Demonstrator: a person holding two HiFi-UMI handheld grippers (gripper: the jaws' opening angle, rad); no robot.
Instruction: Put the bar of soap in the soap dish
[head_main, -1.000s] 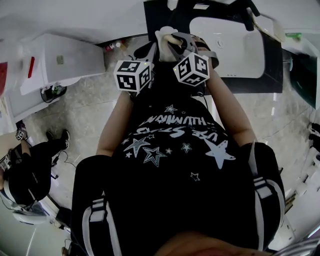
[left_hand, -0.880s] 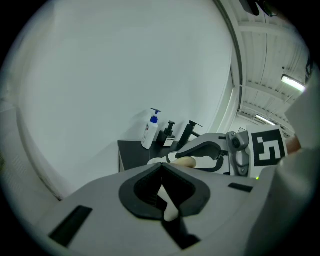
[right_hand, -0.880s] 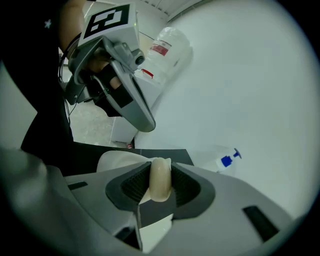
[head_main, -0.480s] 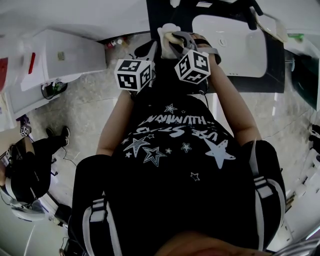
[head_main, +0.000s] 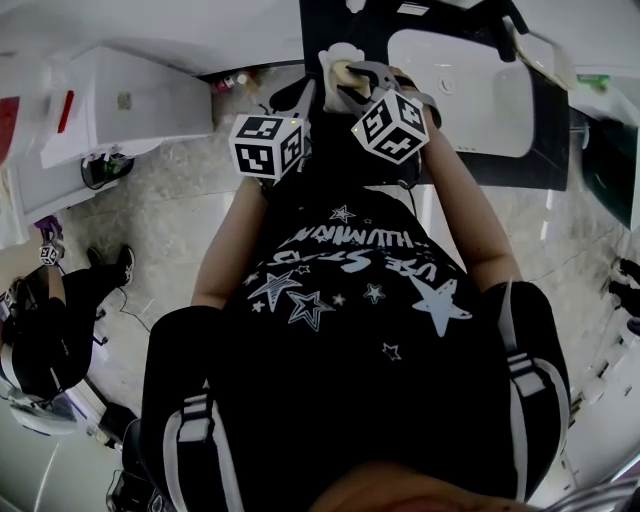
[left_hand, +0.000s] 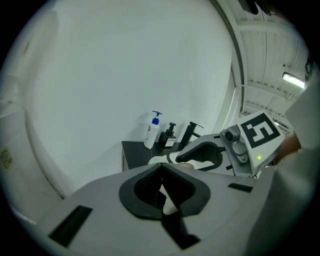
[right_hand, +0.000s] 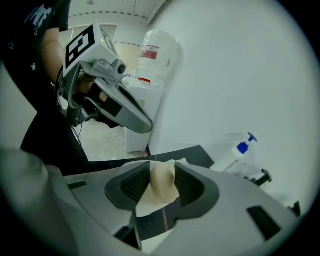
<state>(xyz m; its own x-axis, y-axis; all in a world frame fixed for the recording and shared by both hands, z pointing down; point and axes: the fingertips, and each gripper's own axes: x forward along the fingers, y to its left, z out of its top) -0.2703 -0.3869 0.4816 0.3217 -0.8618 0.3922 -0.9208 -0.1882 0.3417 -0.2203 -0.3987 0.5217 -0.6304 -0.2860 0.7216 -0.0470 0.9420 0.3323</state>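
Tipped and rolled the right gripper (right_hand: 162, 170) a little since one second ago, judging by its marker cube (head_main: 391, 125) in the head view. Kept the left gripper (left_hand: 161, 172) almost in place.

Nearest, only a black shirt (head_main: 350, 330) with stars, filling the lower head view. Beyond it, both grippers raised side by side toward the dark counter (left_hand: 134, 152).

With the left one, pinching, by the look of it, the thin white rim of the soap dish (left_hand: 157, 160): jaws narrow, only a white sliver between them. With the right one, opening the jaws at this moment around the bar of soap (right_hand: 162, 186). No gap visible yet between pads and bar, so probably touching on both sides. Under the bar, white of the dish.

Cannot tell the support of the dish: counter edge, or left gripper alone.

Farther right, a white sink (head_main: 470, 90). Farthest, by the wall, a pump bottle (left_hand: 151, 131) with blue top and a black tap (left_hand: 192, 131).

For the task: release begun, bar at the dish but not yet free. Likely next: to open fully and draw the right gripper straight back while holding the dish steady, for fear of dragging the smooth bar out on one pad.
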